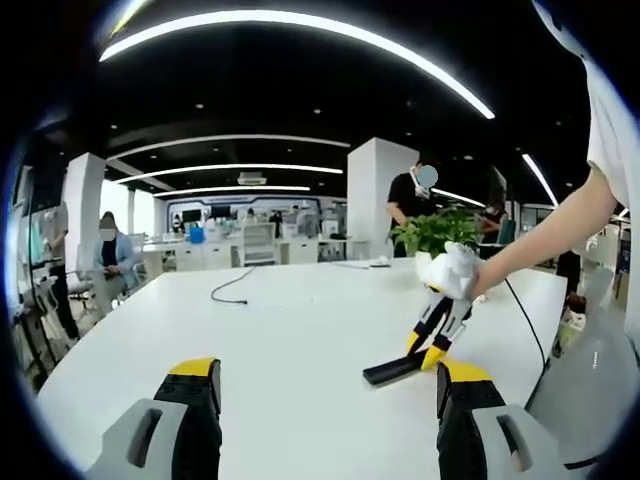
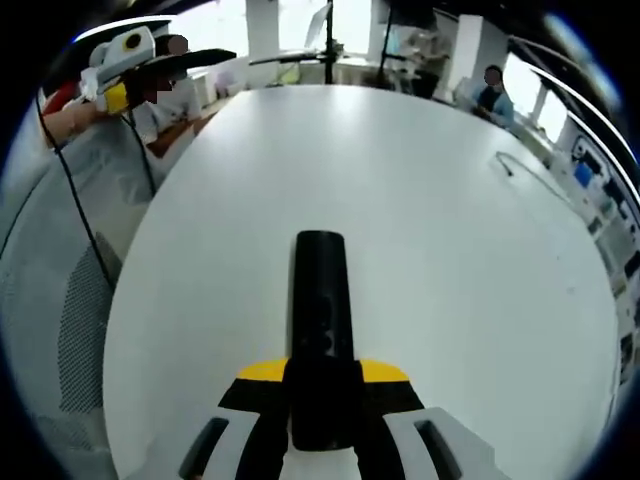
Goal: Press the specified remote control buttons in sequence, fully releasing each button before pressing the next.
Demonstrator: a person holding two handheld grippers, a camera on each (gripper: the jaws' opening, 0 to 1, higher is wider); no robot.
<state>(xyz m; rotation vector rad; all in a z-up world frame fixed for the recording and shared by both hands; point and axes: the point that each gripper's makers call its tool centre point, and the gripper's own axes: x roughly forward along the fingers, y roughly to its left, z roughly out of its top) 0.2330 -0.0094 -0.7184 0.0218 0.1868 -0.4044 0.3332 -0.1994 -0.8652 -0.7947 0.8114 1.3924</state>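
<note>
The right gripper has its jaws closed on the near end of the remote, which lies on the table close to its right edge. The left gripper is wide apart and holds nothing.

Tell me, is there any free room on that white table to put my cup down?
Plenty. The white table lies bare between the black cable and the remote control. It is crowded only at the remote, where the right gripper closes on it, near the potted plant and a cord.
</note>
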